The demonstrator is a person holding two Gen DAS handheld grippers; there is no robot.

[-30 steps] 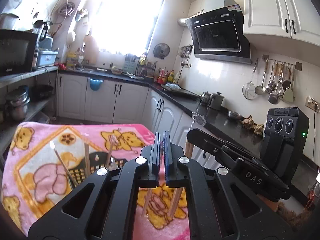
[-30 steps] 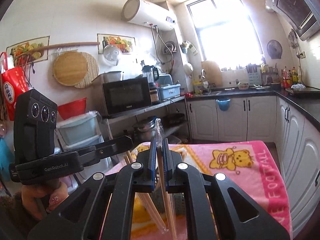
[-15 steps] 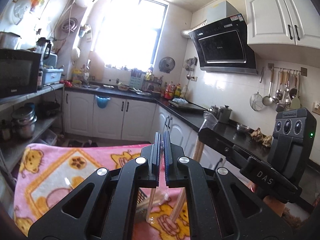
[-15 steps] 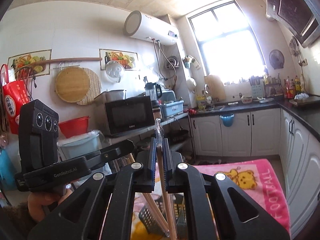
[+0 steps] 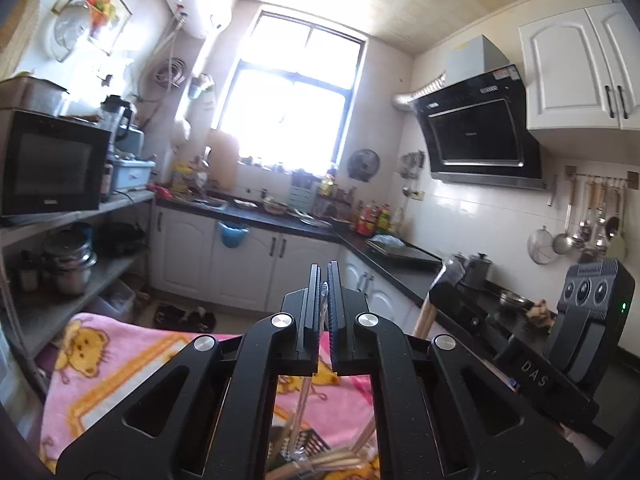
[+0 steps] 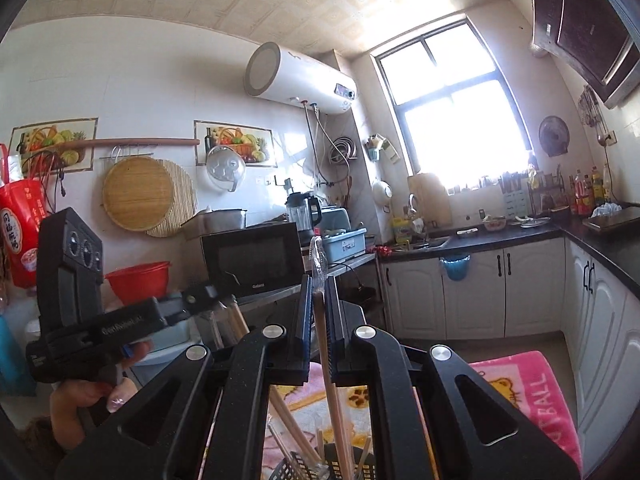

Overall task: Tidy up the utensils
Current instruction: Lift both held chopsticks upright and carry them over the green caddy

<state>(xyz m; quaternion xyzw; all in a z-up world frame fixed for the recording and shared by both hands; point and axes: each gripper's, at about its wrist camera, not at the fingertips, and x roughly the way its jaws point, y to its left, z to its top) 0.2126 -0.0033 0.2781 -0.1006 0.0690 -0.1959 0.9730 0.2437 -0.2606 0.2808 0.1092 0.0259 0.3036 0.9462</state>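
Over the pink blanket: both grippers are held level above a table draped in a pink bear-print blanket (image 5: 120,364).
Kitchen: white cabinets, dark counter (image 6: 516,234) under a bright window.
Black basket: a perforated utensil holder (image 6: 304,466) stands on the blanket below the grippers, with several wooden chopsticks (image 5: 340,460) leaning in it.
Left gripper (image 5: 324,300): jaws clenched almost together on a thin clear plastic wrapper (image 5: 323,292); what hangs from it below the jaws is hard to tell.
Right gripper (image 6: 319,308): jaws clamped on a plastic-wrapped chopstick (image 6: 332,392), which runs down toward the basket; its clear wrapper tip sticks up above the jaws.
Person's hand (image 6: 88,396): seen in the right wrist view, gripping the left gripper's handle.
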